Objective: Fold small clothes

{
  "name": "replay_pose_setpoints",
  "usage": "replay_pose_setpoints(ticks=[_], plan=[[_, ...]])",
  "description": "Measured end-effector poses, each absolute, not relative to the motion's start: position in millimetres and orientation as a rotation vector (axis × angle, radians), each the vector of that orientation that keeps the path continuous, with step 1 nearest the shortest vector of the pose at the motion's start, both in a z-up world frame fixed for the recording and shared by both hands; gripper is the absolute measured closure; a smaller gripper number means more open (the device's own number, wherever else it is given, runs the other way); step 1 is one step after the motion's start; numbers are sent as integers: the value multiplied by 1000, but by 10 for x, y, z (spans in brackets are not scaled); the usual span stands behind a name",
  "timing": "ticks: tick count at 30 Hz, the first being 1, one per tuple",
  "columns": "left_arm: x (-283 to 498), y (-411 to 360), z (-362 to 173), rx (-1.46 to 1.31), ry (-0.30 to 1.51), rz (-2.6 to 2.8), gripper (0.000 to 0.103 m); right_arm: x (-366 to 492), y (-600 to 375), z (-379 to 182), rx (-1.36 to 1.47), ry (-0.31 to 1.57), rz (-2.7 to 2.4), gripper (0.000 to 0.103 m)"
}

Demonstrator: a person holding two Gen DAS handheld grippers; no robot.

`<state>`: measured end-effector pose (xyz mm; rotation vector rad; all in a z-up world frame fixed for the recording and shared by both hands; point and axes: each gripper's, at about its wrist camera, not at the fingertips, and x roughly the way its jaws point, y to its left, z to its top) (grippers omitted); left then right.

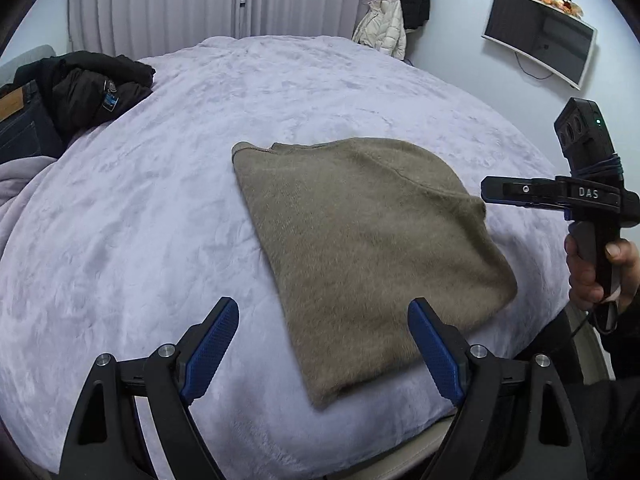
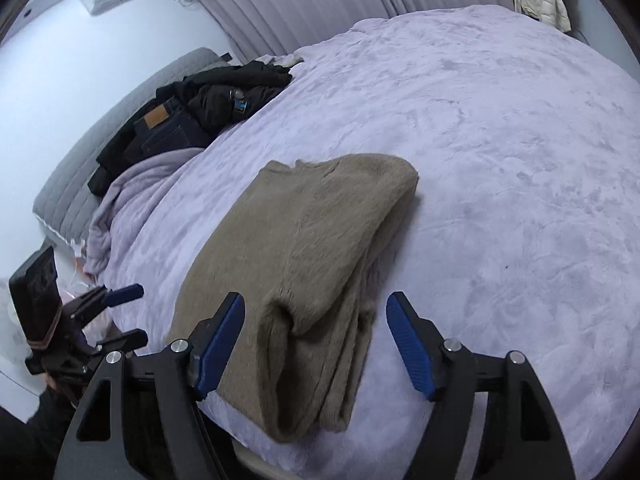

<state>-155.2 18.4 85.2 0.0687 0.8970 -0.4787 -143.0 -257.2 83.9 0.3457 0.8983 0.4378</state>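
Fuzzy taupe knit sweater (image 1: 360, 248) lies folded lengthwise into a long strip on the lavender plush blanket (image 1: 140, 220) covering the bed, near the bed's front edge, its near end reaching almost to that edge. Neck end points toward the far side. In the right wrist view the right side of the strip shows stacked layers and a rolled fold edge (image 2: 320, 340), so the side folds look done; a crosswise fold looks like what is left, judging by the shape.

Left gripper (image 1: 324, 344) hovers above the near end of the sweater, blue-padded jaws spread wide, holding nothing. Right gripper (image 2: 316, 344) likewise spread wide and empty, hanging over the near right part of the strip; no contact visible from either.

Handling guess: soft, limp, light, thick pile, fairly grippy, not fragile. Layers can slide apart or bunch if only the top one is pinched. Best hold is likely the two near corners of the strip, each jaw pair biting through all layers, then carry toward the neck end.

Dark pile of black jacket and jeans (image 1: 60, 96) sits at the far left corner of the bed, well apart. Wall-mounted screen (image 1: 540, 36) and hanging white puffer coat (image 1: 384, 24) beyond the bed.
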Motion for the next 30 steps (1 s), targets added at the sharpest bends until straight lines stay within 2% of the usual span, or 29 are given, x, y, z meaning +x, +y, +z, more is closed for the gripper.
replay_pose_setpoints(ticks=[3, 7, 8, 9, 10, 11, 14, 16, 18, 20, 24, 26, 27, 29, 30], plan=[[-1278, 40, 628, 25, 968, -461, 16, -1204, -2634, 824, 453, 900, 474, 26], [-1149, -64, 315, -41, 1058, -462, 15, -848, -2565, 755, 420, 939, 386, 26], [-1155, -88, 284, -36, 1058, -453, 10, -774, -2514, 750, 409, 933, 409, 27], [-1179, -122, 272, -28, 1066, -455, 10, -721, -2444, 733, 383, 930, 436, 39], [-1198, -138, 270, -21, 1069, -451, 10, -678, -2346, 721, 318, 936, 441, 80], [-1209, -143, 277, -19, 1068, -449, 10, -632, -2249, 720, 239, 954, 419, 94], [-1227, -139, 270, -27, 1080, -450, 10, -664, -2210, 896, 175, 872, 431, 94], [-1197, -159, 228, -43, 1103, -456, 9, -617, -2270, 818, 133, 889, 380, 94], [-1193, -222, 197, -28, 1115, -461, 9, -507, -2361, 550, 148, 974, 344, 94], [-1210, -239, 254, -4, 1106, -455, 9, -504, -2466, 456, 205, 982, 352, 94], [-1131, -92, 534, -37, 1058, -439, 9, -539, -2625, 609, 296, 983, 352, 79], [-1018, -33, 699, -67, 1024, -435, 9, -574, -2653, 760, 312, 942, 363, 78], [-916, -20, 789, -85, 1005, -429, 9, -574, -2632, 842, 309, 917, 373, 74], [-682, -42, 893, -92, 987, -399, 9, -555, -2516, 999, 279, 878, 395, 52], [-515, -93, 893, -69, 991, -357, 9, -526, -2433, 1047, 261, 864, 408, 27]])
